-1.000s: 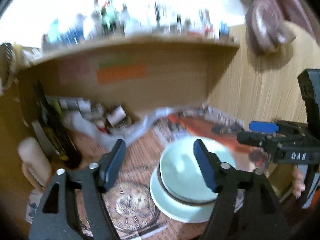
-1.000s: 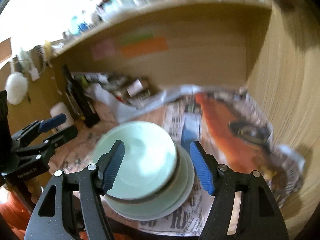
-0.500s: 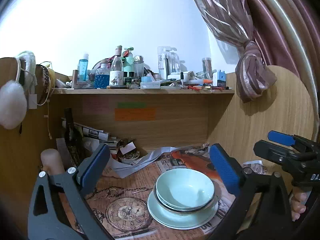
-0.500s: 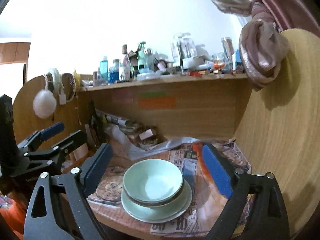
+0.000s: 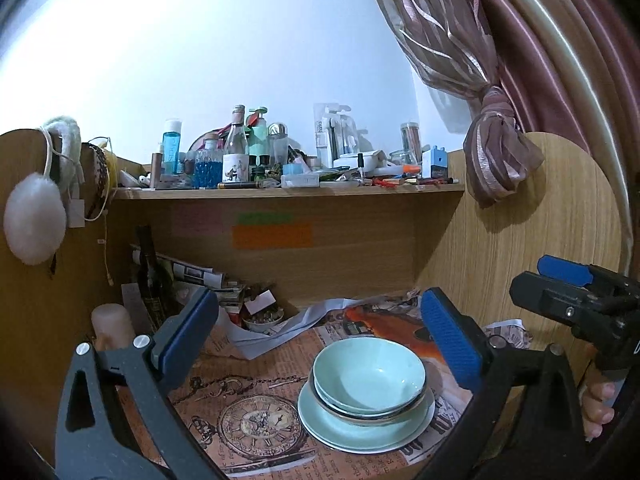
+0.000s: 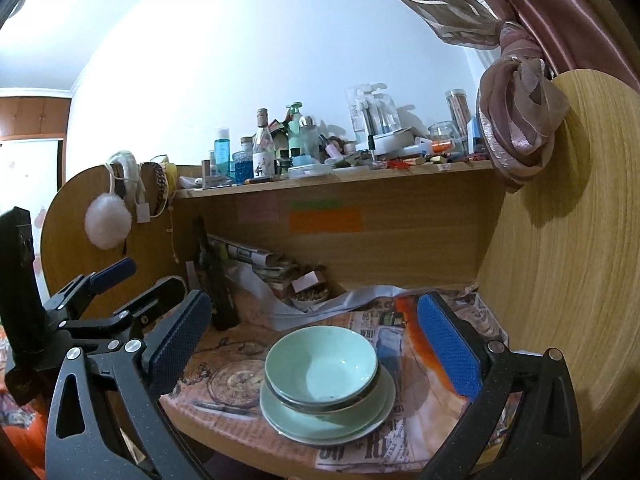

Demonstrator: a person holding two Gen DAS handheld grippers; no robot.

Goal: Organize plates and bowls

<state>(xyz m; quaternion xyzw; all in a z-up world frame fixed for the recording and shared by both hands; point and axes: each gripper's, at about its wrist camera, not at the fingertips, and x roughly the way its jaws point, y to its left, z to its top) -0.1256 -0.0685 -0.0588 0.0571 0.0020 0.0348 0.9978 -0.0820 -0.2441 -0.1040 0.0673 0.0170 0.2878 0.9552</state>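
A stack of pale green bowls (image 5: pixel 369 377) sits on pale green plates (image 5: pixel 360 428) on the newspaper-covered desk. The same bowls (image 6: pixel 321 368) and plates (image 6: pixel 328 420) show in the right wrist view. My left gripper (image 5: pixel 320 340) is open and empty, held back from and above the stack. My right gripper (image 6: pixel 316 338) is open and empty, also back from the stack. The right gripper shows at the right edge of the left wrist view (image 5: pixel 568 292); the left gripper shows at the left of the right wrist view (image 6: pixel 100 300).
A dark bottle (image 5: pixel 150 280), a candle (image 5: pixel 112 326), rolled papers and a small filled bowl (image 5: pixel 262 318) crowd the back left of the desk. A shelf (image 5: pixel 288 191) full of bottles runs above. A wooden side panel (image 6: pixel 560 280) and a tied curtain (image 6: pixel 516 120) stand at the right.
Both grippers have pulled back and up from the stack, and their jaws have opened wider. The bowls and plates have stayed in place on the desk.
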